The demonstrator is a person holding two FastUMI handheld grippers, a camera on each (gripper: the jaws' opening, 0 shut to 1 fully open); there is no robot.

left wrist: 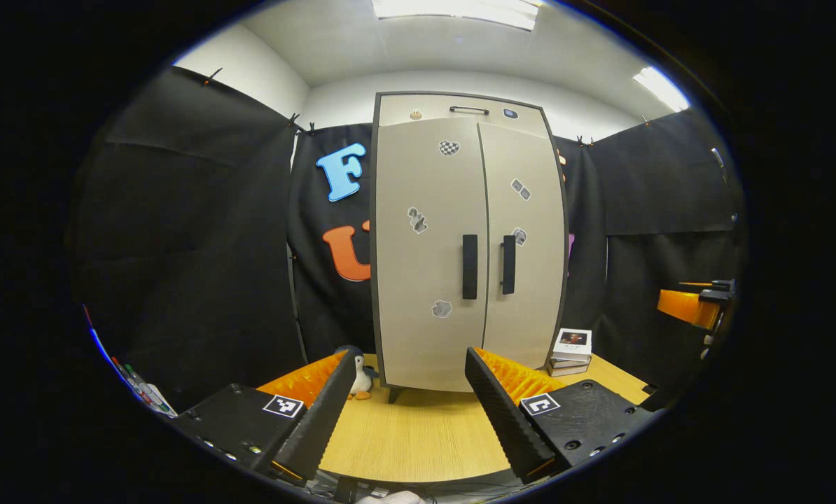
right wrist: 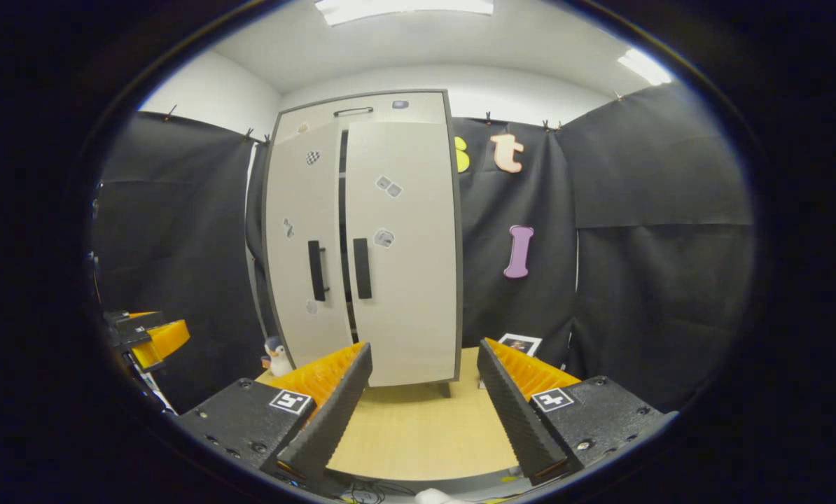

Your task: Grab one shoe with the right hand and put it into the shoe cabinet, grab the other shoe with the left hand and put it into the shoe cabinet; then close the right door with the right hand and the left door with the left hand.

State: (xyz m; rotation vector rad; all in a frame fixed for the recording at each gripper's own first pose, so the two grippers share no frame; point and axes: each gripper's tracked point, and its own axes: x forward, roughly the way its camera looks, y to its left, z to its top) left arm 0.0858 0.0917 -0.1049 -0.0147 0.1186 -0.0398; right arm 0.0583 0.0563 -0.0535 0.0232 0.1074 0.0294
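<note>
— What do we hold nearest the lens?

— Our left claw (left wrist: 411, 402), fingers spread apart and gripping nothing, above the wooden bench (left wrist: 418, 434). Our right claw (right wrist: 423, 399) gapes the same way.

— And the shoe cabinet (left wrist: 460, 245)?

— Upright at twelve o'clock on the bench. In the left gripper view both doors look shut; in the right gripper view we see a dark slit between them.

— Anything beside it?

— A toy penguin (left wrist: 362, 381) at nine o'clock of its base, stacked books (left wrist: 570, 351) at three.
</note>
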